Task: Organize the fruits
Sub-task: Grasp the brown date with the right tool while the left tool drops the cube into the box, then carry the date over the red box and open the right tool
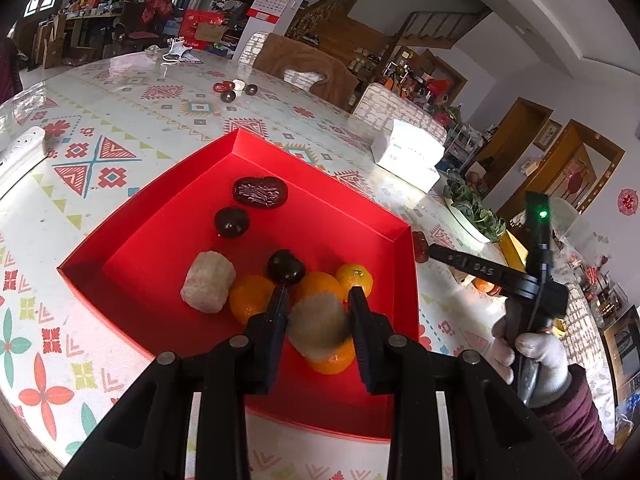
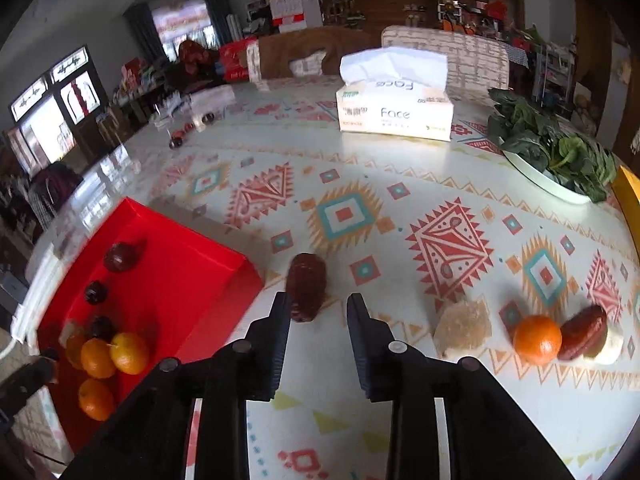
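Observation:
A red box [image 1: 160, 248] holds a wrinkled red date [image 1: 260, 192], two dark chestnuts [image 1: 232, 222], a pale lump [image 1: 208, 286] and several oranges [image 1: 250, 298]. My left gripper [image 1: 318, 294] hangs over the box's near corner, shut on a pale fuzzy lump [image 1: 318, 326] above the oranges. In the right wrist view my right gripper [image 2: 318, 304] is open over the table. A red date [image 2: 306, 292] lies on the table at its tips, close to the left finger, right of the red box [image 2: 180, 264]. My right gripper [image 1: 434, 251] also shows beyond the box's right rim, held by a gloved hand [image 1: 536, 356].
On the table to the right lie a pale lump [image 2: 462, 326], an orange [image 2: 537, 339], another red date [image 2: 583, 332] and a white piece [image 2: 610, 348]. A tissue box [image 2: 394, 114] and a plate of greens [image 2: 552, 156] stand farther back. Small dark fruits [image 1: 234, 90] lie far off.

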Action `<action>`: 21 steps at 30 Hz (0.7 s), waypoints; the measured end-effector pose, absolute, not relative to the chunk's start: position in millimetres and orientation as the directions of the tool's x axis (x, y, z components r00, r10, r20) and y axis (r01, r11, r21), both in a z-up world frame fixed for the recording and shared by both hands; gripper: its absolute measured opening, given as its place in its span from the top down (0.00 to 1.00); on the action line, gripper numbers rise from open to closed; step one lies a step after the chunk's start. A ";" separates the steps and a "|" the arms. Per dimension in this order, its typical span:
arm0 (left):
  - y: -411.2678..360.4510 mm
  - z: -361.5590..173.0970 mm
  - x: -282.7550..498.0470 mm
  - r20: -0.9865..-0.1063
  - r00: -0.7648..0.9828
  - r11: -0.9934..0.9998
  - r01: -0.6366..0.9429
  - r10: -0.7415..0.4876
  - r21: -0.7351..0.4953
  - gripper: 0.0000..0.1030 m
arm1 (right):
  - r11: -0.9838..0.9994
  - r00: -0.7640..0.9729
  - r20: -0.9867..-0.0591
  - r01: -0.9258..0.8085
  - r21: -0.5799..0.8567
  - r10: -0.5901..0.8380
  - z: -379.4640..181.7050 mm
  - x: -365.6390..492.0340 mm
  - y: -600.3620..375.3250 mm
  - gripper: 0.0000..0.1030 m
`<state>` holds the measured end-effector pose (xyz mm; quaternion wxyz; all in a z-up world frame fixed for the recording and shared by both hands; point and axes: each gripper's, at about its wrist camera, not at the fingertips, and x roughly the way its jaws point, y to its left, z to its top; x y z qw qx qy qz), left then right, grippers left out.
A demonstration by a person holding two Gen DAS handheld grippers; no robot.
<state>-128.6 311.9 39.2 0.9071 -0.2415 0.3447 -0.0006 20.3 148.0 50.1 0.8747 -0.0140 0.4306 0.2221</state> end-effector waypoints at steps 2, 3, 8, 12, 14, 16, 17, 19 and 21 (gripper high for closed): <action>312.5 39.4 -126.7 -0.623 0.763 0.881 -0.164 -0.171 -0.443 0.71 | 0.905 0.514 -0.772 -0.387 0.180 0.373 45.0 26.7 146.9 0.66; 313.4 39.4 -125.4 -0.623 0.763 0.881 -0.164 -0.173 -0.444 0.71 | 0.905 0.509 -0.770 -0.374 0.204 0.384 43.2 30.1 144.5 0.66; 311.8 38.0 -119.2 -0.627 0.758 0.884 -0.155 -0.180 -0.441 0.71 | 0.899 0.508 -0.757 -0.363 0.244 0.411 41.8 36.6 146.6 0.66; 312.1 34.6 -115.7 -0.634 0.750 0.882 -0.157 -0.185 -0.443 0.71 | 0.900 0.500 -0.771 -0.379 0.213 0.393 37.0 39.6 158.5 0.66; 315.8 34.0 -115.4 -0.635 0.751 0.880 -0.165 -0.181 -0.446 0.71 | 0.903 0.496 -0.779 -0.377 0.205 0.384 33.7 39.2 162.4 0.72; 321.4 33.9 -116.6 -0.633 0.754 0.870 -0.184 -0.173 -0.457 0.71 | 0.907 0.507 -0.776 -0.375 0.193 0.375 34.5 36.6 163.6 0.73; 324.8 33.9 -117.5 -0.631 0.756 0.864 -0.191 -0.174 -0.466 0.69 | 0.910 0.517 -0.773 -0.370 0.186 0.368 36.7 34.7 163.4 0.73; 331.4 34.3 -119.2 -0.624 0.761 0.848 -0.205 -0.175 -0.488 0.62 | 0.917 0.545 -0.759 -0.363 0.168 0.355 43.5 31.6 162.1 0.73; 338.4 36.0 -121.6 -0.614 0.771 0.834 -0.220 -0.169 -0.507 0.55 | 0.918 0.579 -0.732 -0.362 0.163 0.359 58.0 25.8 161.0 0.73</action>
